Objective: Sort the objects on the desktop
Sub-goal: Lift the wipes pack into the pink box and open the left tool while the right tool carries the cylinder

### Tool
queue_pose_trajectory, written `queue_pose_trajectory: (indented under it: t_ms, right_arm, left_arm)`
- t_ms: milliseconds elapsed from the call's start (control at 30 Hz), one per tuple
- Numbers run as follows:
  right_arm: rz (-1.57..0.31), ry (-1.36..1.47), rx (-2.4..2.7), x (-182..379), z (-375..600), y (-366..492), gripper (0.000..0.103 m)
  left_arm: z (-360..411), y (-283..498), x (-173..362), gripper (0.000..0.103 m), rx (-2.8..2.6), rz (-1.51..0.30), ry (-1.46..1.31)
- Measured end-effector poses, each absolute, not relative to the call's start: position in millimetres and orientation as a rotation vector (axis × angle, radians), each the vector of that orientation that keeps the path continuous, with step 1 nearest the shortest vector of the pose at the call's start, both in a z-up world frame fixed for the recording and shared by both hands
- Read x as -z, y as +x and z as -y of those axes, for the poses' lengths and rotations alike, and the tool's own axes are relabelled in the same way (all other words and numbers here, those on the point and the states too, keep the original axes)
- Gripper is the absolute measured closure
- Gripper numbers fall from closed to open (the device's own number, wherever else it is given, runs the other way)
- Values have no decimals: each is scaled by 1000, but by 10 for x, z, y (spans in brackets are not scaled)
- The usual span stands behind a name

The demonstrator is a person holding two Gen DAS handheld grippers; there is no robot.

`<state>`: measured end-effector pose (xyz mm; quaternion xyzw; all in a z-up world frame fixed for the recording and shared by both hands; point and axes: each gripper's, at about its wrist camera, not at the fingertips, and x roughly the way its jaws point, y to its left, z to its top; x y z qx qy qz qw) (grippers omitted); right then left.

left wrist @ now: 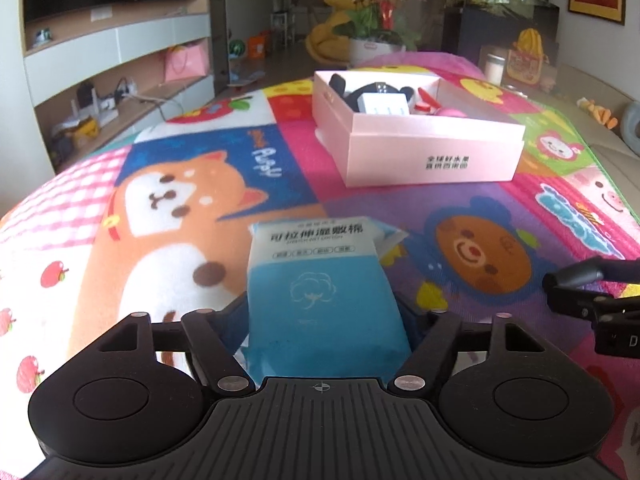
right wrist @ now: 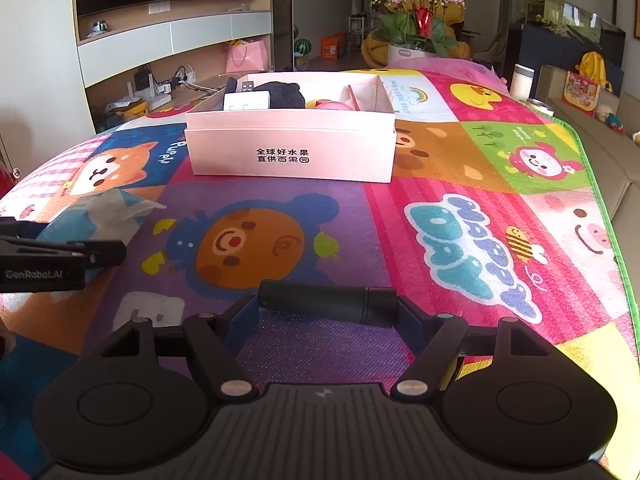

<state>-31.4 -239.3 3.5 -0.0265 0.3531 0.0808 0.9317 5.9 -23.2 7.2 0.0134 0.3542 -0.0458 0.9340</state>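
Observation:
My left gripper (left wrist: 322, 312) is shut on a blue and white cotton pad pack (left wrist: 320, 280), held lengthwise between the fingers above the colourful cartoon mat (left wrist: 180, 200). My right gripper (right wrist: 326, 308) is shut on a black cylinder (right wrist: 326, 305) that lies crosswise between its fingers. A pink open box (left wrist: 432, 152) stands further ahead on the mat and holds a white charger, a black object and red and pink items. The box (right wrist: 290, 152) is straight ahead in the right wrist view. The pack (right wrist: 96, 216) and the left gripper show at that view's left edge.
The mat's right edge (right wrist: 608, 200) borders a beige sofa. A potted orchid (left wrist: 376, 8) stands beyond the table's far end. A TV shelf unit (left wrist: 112, 64) fills the left background. The right gripper (left wrist: 592, 296) shows at the left wrist view's right edge.

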Motion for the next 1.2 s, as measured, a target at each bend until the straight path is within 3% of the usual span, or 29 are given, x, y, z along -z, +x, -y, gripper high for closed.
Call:
queue_pose_trajectory:
  t_ms: [133, 433, 667, 933, 1133, 1200]
  right_arm:
    - [-724, -45, -173, -49, 2426, -362, 29]
    - [-677, -38, -154, -215, 2603, -623, 29]
    - [-561, -57, -165, -618, 2787, -838, 29]
    - [-328, 12, -144, -1309, 3027, -765, 29]
    - [-265, 28, -154, -1428, 3129, -519, 29]
    - [-279, 29, -147, -1407, 3142, -380, 29]
  left_arm:
    - [268, -30, -108, 39, 106, -724, 38]
    - [482, -489, -179, 41, 168, -715, 72]
    - [644, -591, -536, 41, 209, -599, 94]
    - [848, 33, -1202, 41, 207, -410, 58]
    - [1158, 821, -1439, 40, 238, -363, 93]
    - [1255, 1111, -1409, 36, 259, -353, 84]
